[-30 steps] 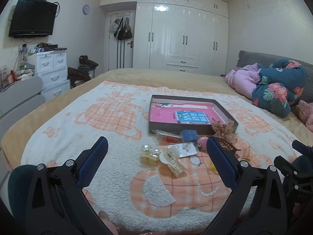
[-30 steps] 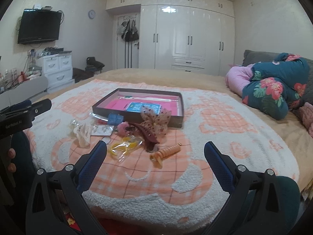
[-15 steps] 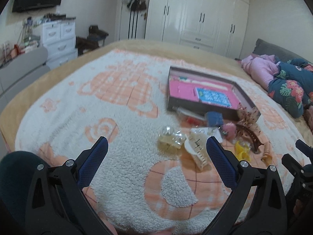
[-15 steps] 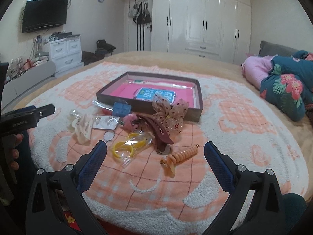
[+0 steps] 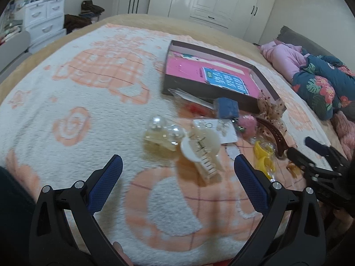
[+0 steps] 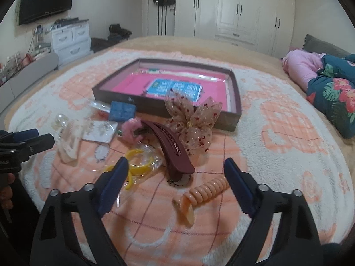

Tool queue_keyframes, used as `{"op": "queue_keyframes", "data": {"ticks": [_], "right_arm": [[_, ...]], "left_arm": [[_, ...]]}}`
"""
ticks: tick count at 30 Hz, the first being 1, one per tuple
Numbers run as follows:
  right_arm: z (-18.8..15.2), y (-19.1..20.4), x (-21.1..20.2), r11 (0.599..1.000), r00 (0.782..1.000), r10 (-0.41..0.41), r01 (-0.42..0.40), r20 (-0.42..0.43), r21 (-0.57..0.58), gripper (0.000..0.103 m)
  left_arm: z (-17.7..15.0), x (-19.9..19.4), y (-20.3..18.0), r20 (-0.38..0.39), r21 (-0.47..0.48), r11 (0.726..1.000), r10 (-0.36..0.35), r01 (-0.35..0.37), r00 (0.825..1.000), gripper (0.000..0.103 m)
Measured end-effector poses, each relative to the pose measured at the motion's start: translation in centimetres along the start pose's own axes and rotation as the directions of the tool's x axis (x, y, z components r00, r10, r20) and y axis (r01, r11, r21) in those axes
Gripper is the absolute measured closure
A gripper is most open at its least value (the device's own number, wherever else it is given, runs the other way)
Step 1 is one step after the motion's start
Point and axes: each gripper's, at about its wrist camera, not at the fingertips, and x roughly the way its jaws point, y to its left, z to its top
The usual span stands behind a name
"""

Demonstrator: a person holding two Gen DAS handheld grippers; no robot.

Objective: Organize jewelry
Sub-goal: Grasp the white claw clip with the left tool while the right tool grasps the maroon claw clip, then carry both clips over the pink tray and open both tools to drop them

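Note:
Hair and jewelry pieces lie scattered on a blanketed bed before a dark tray with a pink floor. My left gripper is open and empty, just short of a cream claw clip and a clear pearl clip. My right gripper is open and empty, over a maroon hair clip, an orange coil tie and yellow bangles in a clear bag. A sheer bow, a pink pompom, a blue box and an earring card lie nearer the tray.
The tray sits mid-bed on the orange-and-white fleece blanket. Folded bedding and clothes lie at the right. White drawers and wardrobes stand beyond the bed.
Both grippers have moved forward and tilted down toward the scattered pieces, which now look larger and closer. Both stay open. Nothing on the bed has moved.

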Motion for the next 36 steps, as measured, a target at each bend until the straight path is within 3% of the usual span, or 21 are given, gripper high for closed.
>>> {"op": "queue_keyframes", "data": {"ticks": [11, 16, 17, 19, 22, 36], "right_arm": [[1.7, -0.1, 3.1, 0.998, 0.999, 0.033, -0.034, -0.023, -0.054, 0.055], [1.9, 0.7, 4.2, 0.992, 0.999, -0.012, 0.008, -0.035, -0.125, 0.067], [1.8, 0.9, 4.4, 0.99, 0.999, -0.022, 0.017, -0.033, -0.143, 0.073], [1.8, 0.9, 4.5, 0.987, 0.999, -0.032, 0.027, -0.03, -0.156, 0.082], [1.8, 0.5, 4.2, 0.988, 0.999, -0.028, 0.026, -0.014, -0.151, 0.091], [2.3, -3.8, 1.0, 0.997, 0.997, 0.045, -0.049, 0.06, 0.056, 0.092]], "left_arm": [[0.4, 2.6, -1.4, -0.079, -0.015, 0.999, -0.049, 0.048, 0.996, 0.041], [0.7, 3.4, -1.6, -0.088, -0.034, 0.998, -0.061, 0.059, 0.994, 0.054], [0.7, 3.5, -1.5, -0.089, -0.038, 0.998, -0.061, 0.058, 0.994, 0.055], [0.7, 3.7, -1.5, -0.094, -0.044, 0.997, -0.06, 0.056, 0.994, 0.07], [0.7, 3.6, -1.1, -0.086, -0.05, 0.997, -0.065, 0.061, 0.994, 0.074], [2.2, 0.4, -3.5, 0.024, 0.06, 0.989, -0.14, 0.138, 0.99, 0.081]]}}
